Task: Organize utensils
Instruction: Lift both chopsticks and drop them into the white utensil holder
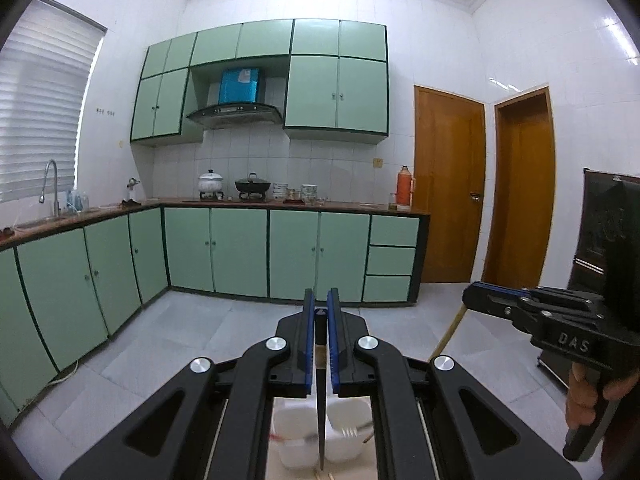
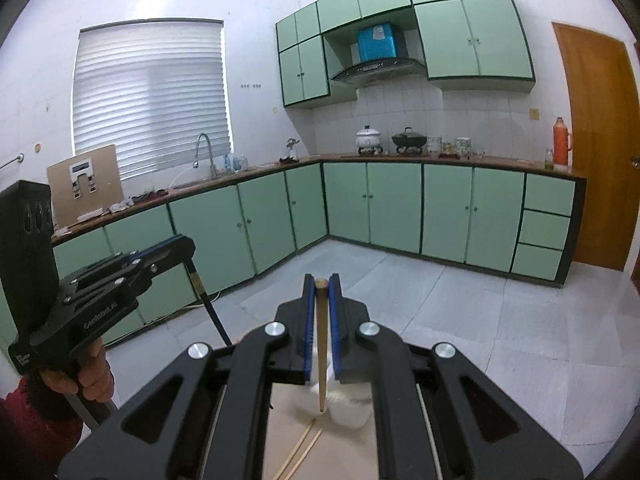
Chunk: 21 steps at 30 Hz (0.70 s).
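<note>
My left gripper point(image 1: 320, 312) is shut on a black chopstick point(image 1: 321, 400) that hangs down over a white two-compartment holder point(image 1: 298, 456). The holder has a white fork point(image 1: 351, 432) and other utensils in it. My right gripper point(image 2: 320, 282) is shut on a wooden chopstick point(image 2: 321, 360) whose tip hangs just above the white holder point(image 2: 352, 416). The right gripper shows in the left wrist view point(image 1: 474, 300), and the left gripper shows in the right wrist view point(image 2: 188, 248) with the black chopstick point(image 2: 210, 304) below it.
Two loose wooden chopsticks point(image 2: 300, 452) lie on the light wooden table point(image 2: 288, 412) beside the holder. Green kitchen cabinets point(image 1: 240, 252), a counter with pots point(image 1: 248, 186) and wooden doors point(image 1: 448, 184) stand across the tiled floor. A dark cabinet point(image 1: 600, 240) stands at right.
</note>
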Available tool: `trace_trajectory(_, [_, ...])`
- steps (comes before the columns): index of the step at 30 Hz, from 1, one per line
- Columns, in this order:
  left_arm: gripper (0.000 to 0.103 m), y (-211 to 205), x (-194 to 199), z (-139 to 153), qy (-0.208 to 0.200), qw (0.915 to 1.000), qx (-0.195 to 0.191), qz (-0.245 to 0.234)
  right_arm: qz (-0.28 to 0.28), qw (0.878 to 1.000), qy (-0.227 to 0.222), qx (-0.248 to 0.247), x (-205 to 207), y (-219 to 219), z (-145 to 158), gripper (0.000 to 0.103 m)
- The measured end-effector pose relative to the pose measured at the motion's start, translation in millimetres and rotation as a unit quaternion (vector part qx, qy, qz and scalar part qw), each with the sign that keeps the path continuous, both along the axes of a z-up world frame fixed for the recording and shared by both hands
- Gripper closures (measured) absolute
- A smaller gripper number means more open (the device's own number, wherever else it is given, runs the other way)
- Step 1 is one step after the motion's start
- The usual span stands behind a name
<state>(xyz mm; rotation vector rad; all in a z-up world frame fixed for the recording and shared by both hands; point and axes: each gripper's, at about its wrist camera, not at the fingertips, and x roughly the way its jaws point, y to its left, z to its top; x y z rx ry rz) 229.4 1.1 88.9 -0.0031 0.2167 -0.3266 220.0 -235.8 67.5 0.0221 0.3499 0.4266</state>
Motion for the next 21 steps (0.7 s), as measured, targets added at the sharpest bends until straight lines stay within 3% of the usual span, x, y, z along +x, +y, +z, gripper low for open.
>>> trace_trajectory(4, [0.097,-3,31,2,-0.006,0.9999,0.000,0.010,-0.018,1.000,-0.004,-0.010,28,1,0,0.097])
trace_trajectory(10, [0.097,-14,68,-14,-0.002,0.9996,0.008,0.026,-0.029,0.999,0.016,-0.001,65,0,-23,0.097])
trace_trajectory(21, [0.096,-14,108,-88,0.100,0.9947,0.015,0.019,-0.023,0.996,0.089,-0.011,94,12,-90,0.095])
